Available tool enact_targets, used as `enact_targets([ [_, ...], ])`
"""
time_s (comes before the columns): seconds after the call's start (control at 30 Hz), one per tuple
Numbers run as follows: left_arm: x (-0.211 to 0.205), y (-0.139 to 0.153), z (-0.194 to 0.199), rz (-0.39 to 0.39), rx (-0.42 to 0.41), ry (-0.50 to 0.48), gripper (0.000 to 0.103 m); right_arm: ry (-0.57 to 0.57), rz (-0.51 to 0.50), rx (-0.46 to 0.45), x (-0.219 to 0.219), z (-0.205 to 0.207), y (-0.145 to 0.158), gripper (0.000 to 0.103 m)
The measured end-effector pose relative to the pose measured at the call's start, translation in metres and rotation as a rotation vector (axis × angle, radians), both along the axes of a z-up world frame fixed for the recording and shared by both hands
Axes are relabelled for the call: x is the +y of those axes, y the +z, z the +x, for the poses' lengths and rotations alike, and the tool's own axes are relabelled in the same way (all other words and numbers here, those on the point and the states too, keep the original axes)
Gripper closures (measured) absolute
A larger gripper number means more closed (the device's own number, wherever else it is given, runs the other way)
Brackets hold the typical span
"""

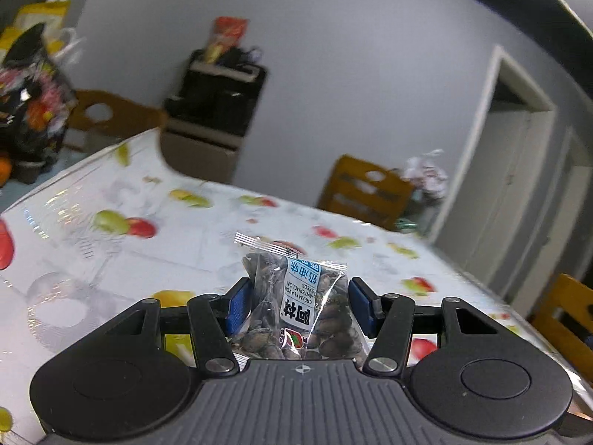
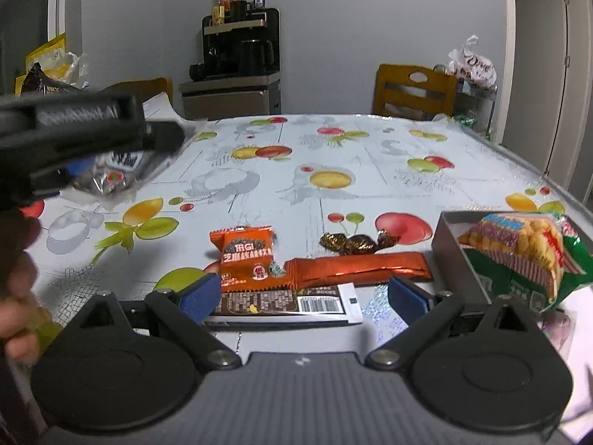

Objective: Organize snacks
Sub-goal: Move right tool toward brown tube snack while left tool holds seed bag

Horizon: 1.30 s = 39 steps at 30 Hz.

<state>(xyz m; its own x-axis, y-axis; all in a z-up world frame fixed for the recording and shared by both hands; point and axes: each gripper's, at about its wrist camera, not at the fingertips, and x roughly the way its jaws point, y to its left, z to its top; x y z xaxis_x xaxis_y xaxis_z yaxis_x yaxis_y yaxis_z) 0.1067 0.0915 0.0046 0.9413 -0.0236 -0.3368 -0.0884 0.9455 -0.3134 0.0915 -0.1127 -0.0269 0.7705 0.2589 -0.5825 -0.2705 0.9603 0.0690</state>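
Here, a clear plastic packet of dark watermelon seeds with a white-and-blue label [image 1: 296, 304] pinched between the blue-padded fingers [image 1: 237, 306] of the left gripper [image 1: 298, 306], carried clear above the fruit-patterned counter [image 1: 185, 244], presumably on its way to be sorted. Right gripper [image 2: 302, 296] spread and empty, hovering low over the loose snacks: orange sesame-snack packet [image 2: 246, 259], long copper foil bar [image 2: 359, 265], dark flat barcoded packet [image 2: 281, 304], gold-wrapped brown candy [image 2: 352, 243]. Grey open box [image 2: 450, 244] at right already holding a green-and-yellow puffed-snack bag [image 2: 519, 248], likely the collecting spot.
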Motion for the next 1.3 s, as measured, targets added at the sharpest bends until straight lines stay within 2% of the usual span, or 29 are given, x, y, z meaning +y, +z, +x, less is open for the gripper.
enact_targets([
  [0.17,0.012,-0.004,0.008,0.012,0.017,0.031,0.046,0.023,-0.034,0.04,0.007,0.011,-0.004,0.005],
  [0.23,0.011,-0.005,0.009,0.018,0.024,0.026,0.046,0.036,-0.012,0.053,0.008,0.013,-0.004,0.005],
  [0.3,0.011,-0.006,0.01,0.021,0.029,0.022,0.046,0.086,-0.017,0.034,0.011,0.01,-0.001,0.005],
  [0.43,0.008,-0.009,0.009,0.023,0.031,0.021,0.046,0.173,-0.15,-0.056,0.026,0.001,0.003,0.005],
  [0.57,0.01,-0.008,0.009,0.02,0.029,0.023,0.046,0.274,-0.126,-0.022,0.032,0.003,0.009,0.005],
  [0.63,0.009,-0.008,0.008,0.022,0.023,0.026,0.046,0.26,-0.113,-0.008,0.036,0.004,0.01,0.005],
  [0.8,0.009,-0.006,0.007,0.028,0.017,0.024,0.046,0.123,-0.181,-0.015,0.047,0.014,0.001,0.005],
  [1.07,0.008,-0.006,0.007,0.027,0.022,0.01,0.046,0.108,-0.273,0.018,0.044,0.001,-0.01,0.005],
  [1.3,0.008,-0.006,0.007,0.021,0.023,-0.001,0.045,0.059,-0.248,0.066,0.014,-0.02,-0.009,0.005],
])
